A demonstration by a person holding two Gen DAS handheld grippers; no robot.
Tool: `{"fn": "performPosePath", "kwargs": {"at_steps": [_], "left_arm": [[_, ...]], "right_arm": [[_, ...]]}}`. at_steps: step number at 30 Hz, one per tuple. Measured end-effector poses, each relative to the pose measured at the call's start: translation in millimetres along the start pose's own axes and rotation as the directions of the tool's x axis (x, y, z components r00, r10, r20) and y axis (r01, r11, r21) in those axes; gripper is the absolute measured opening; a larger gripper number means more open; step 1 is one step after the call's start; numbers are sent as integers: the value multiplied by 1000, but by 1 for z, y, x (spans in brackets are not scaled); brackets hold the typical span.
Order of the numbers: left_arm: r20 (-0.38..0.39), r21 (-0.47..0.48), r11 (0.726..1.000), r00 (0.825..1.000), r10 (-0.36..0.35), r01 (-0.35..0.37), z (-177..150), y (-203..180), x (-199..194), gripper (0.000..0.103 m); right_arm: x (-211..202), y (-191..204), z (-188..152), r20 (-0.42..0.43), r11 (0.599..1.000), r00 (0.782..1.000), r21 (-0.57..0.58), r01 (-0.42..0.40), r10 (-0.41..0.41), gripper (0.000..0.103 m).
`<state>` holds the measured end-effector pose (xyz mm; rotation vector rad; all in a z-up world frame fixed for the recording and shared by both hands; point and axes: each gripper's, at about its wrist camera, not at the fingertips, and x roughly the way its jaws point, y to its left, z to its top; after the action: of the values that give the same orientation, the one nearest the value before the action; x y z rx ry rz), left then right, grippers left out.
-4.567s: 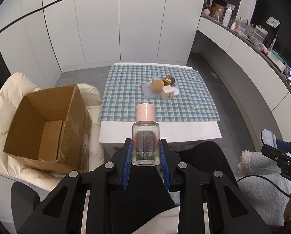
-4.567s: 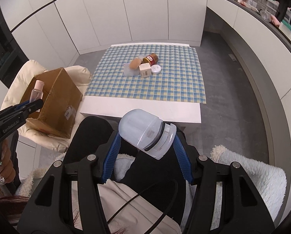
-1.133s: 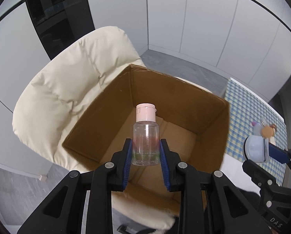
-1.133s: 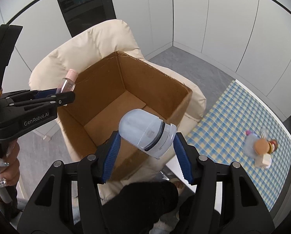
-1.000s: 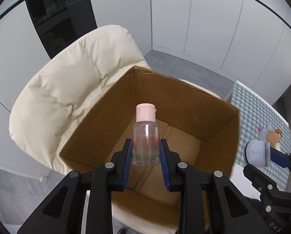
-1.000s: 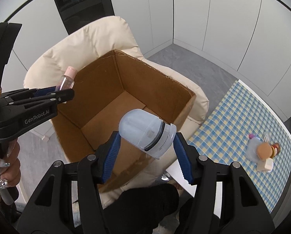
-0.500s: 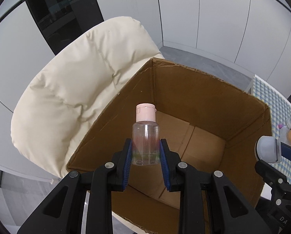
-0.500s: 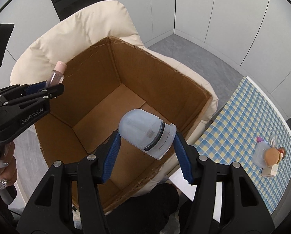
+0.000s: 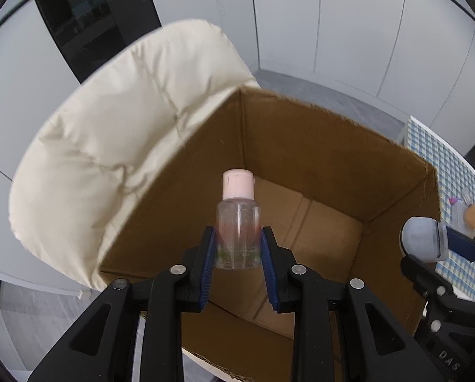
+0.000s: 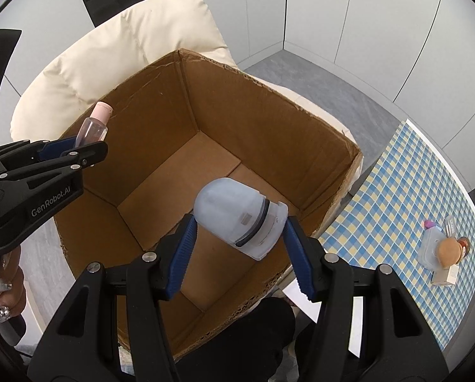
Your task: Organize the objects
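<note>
A clear small bottle (image 9: 237, 222) with a pink cap stands upright between the blue pads of my left gripper (image 9: 237, 232), just over the near rim of an open cardboard box (image 9: 333, 117). Its jaws are opening, with the bottle between them and the pads at its sides. My right gripper (image 10: 240, 221) is shut on a pale blue domed container (image 10: 234, 210) and hangs over the box's bare floor (image 10: 180, 184). The right wrist view shows the left gripper (image 10: 78, 149) and bottle (image 10: 92, 130) at the box's left wall. The left wrist view shows the container (image 9: 420, 238) at its right edge.
The box rests on a cream padded chair (image 9: 110, 146). To the right is a table with a blue checked cloth (image 10: 396, 191), bearing a small cluster of items (image 10: 444, 251). White cabinet walls and grey floor lie behind. A hand (image 10: 1, 286) holds the left gripper's handle.
Over the last second both grippers came down and in over the box, which now fills more of each view. The bottle and the domed container sit as before between their pads.
</note>
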<state>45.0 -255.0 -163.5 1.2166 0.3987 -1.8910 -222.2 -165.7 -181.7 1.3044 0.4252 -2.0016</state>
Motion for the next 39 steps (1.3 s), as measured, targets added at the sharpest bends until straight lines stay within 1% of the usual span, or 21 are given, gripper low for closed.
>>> {"fn": "performPosePath", "kwargs": {"at_steps": [1,2,3,4,6,8,10,12,19,21,25,31,35,39], "left_arm": [[17,3,1000,1000,13,-13,1,0,-4,59],[34,5,1000,999,19,-19,2,-1,-7,85],[56,0,1000,998,16,-16,3,0,-11,97],[72,-8,1000,997,5,-4,3,2,-14,97],[84,-26,999,996,-35,38,4,6,-18,96],[70,-34,998,997,-42,44,5,7,-15,96],[44,-32,999,998,-38,39,5,7,-10,96],[28,-41,998,999,-43,44,5,7,-7,96],[15,-65,996,998,-61,62,5,11,-4,96],[13,-72,994,997,-78,79,5,11,-4,96],[4,-66,995,997,-77,77,4,9,-2,96],[-8,-67,995,997,-79,78,2,8,-1,96],[-16,-67,993,995,-95,94,-2,8,-5,96],[-40,-80,989,992,-124,120,-10,6,-15,96]], "right_arm": [[-1,-1,1,11,1000,1000,14,16,-16,70],[-2,-3,2,17,999,999,27,28,-28,80],[-2,-6,2,21,998,999,44,36,-37,99],[-4,-10,3,32,997,999,67,38,-40,103],[-9,-17,2,57,994,998,104,17,-23,103],[-11,-23,2,61,992,998,128,-10,2,103],[-13,-27,2,68,989,998,145,-11,1,103],[-13,-28,1,69,989,998,147,-7,-4,103],[-13,-27,0,65,989,998,149,-6,-4,103],[-13,-26,2,65,989,998,150,-3,-7,103],[-16,-25,0,67,989,997,148,20,-30,103],[-22,-27,-1,75,988,997,153,21,-33,103],[-28,-29,-2,74,987,996,158,31,-43,103],[-44,-34,-3,91,983,993,175,52,-69,103]]}}
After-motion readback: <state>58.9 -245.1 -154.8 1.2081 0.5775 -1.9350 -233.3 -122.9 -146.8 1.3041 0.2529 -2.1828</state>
